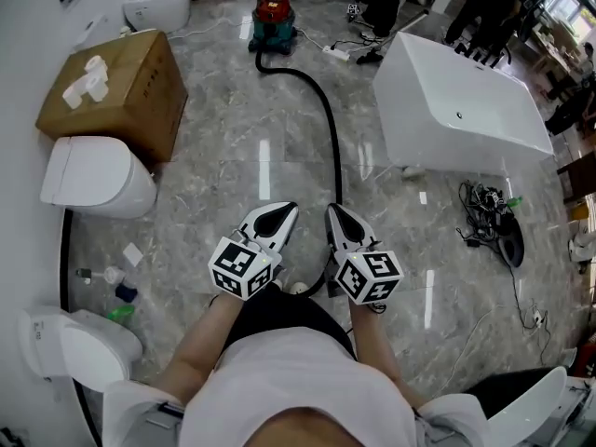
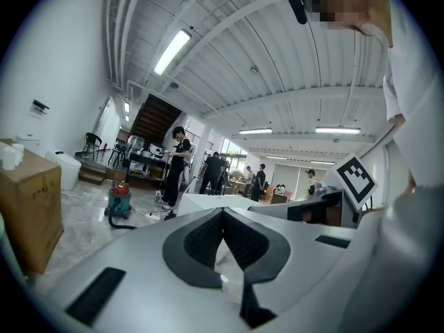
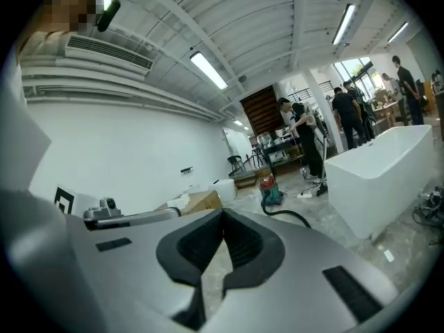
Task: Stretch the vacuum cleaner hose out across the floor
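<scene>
1. Grippers hang side by side in front of the person: the left gripper [image 1: 282,210] and the right gripper [image 1: 333,210] are near each other but apart, both pointing out over the grey marble floor [image 1: 223,147].
2. The left gripper is clenched, its dark pads meeting at the tip with nothing between them (its own view shows this plainly).
3. The right gripper is clenched and empty in the same way.
4. The black vacuum cleaner hose [image 1: 331,128] lies on the floor and neither gripper touches it. It passes beneath the right gripper, shows again close to the person between the two grippers, and runs away ahead of the right gripper's tip in one long curve.
5. The hose's far end meets the vacuum cleaner [image 1: 274,21], which has a red lid and a teal drum and stands far ahead of both grippers.
6. A white bathtub [image 1: 456,101] sits ahead and to the right of the right gripper, with a tangle of cables [image 1: 489,217] on the floor further to its right.
7. A cardboard box [image 1: 121,87] and a white toilet [image 1: 93,175] stand ahead and to the left of the left gripper.
</scene>
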Demonstrator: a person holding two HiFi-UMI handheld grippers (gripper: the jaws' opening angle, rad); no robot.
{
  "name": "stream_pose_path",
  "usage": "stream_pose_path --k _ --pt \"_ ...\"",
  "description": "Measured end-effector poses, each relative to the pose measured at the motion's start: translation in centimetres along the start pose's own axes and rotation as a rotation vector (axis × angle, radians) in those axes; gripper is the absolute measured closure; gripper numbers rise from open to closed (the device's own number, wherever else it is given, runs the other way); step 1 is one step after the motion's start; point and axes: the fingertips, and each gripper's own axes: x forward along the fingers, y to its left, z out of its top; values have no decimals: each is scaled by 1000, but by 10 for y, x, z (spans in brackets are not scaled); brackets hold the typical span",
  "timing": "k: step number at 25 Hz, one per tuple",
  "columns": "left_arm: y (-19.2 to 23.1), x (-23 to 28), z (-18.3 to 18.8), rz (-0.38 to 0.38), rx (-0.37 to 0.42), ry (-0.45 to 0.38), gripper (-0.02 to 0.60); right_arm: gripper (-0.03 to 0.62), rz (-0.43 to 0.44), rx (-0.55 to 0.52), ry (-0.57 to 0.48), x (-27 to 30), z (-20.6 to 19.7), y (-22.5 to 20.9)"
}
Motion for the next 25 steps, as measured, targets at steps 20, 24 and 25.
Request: stream_pose_path --k 20,24,25 --pt "14 -18 -5 39 -19 -5 574 579 -8 17 -16 13 -2 14" --pt "14 -16 -5 30 -24 3 574 580 -13 44 -9 11 -4 12" --pt "14 -15 -5 29 -24 4 574 579 -15 46 -6 10 -4 11"
